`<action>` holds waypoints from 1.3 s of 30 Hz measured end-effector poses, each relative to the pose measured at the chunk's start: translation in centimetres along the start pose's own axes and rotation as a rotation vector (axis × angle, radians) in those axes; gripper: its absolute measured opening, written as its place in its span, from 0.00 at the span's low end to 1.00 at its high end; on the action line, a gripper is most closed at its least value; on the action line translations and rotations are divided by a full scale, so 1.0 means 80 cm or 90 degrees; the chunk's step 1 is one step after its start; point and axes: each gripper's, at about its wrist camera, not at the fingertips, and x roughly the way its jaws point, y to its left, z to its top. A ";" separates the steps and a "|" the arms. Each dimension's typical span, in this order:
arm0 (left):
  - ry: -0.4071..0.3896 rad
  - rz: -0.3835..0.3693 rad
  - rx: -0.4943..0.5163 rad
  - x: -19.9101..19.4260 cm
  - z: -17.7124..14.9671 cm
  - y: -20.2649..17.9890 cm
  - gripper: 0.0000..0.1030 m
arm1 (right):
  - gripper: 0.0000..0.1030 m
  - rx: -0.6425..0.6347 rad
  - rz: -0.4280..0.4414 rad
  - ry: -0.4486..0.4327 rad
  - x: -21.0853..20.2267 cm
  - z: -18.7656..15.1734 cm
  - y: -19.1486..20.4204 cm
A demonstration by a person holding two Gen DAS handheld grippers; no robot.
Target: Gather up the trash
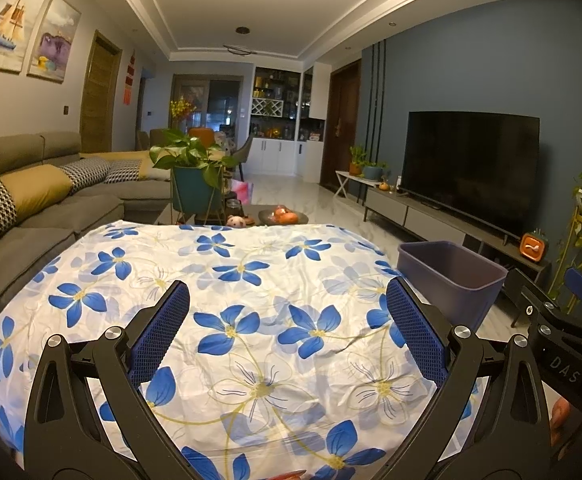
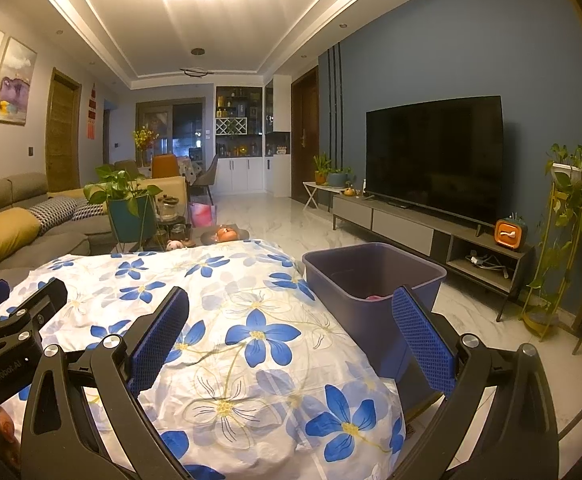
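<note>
2 grippers hover over a flowered cloth, both empty.

The left gripper [image 1: 287, 332] and right gripper [image 2: 291, 334] have jaws spread wide, gripping nothing, above the floral tablecloth [image 1: 251, 280]; the purple bin [image 2: 371, 276] stands beside its right edge, something pink inside.

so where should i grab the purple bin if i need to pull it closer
Take the purple bin by its near rim with the right gripper, coming from above, one finger inside and one outside. It stands upright and open-topped beside the flowered cloth, and its tapered walls look too wide for the jaws to span. Something pink lies inside, so keep it level.
</note>
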 end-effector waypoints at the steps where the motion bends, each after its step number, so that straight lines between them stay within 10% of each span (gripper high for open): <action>1: 0.000 -0.001 0.000 0.000 0.000 -0.001 0.94 | 0.95 0.000 0.000 0.000 0.000 0.000 0.000; 39: -0.006 0.000 0.002 -0.005 0.000 -0.005 0.94 | 0.95 0.002 0.003 -0.003 -0.001 -0.003 0.001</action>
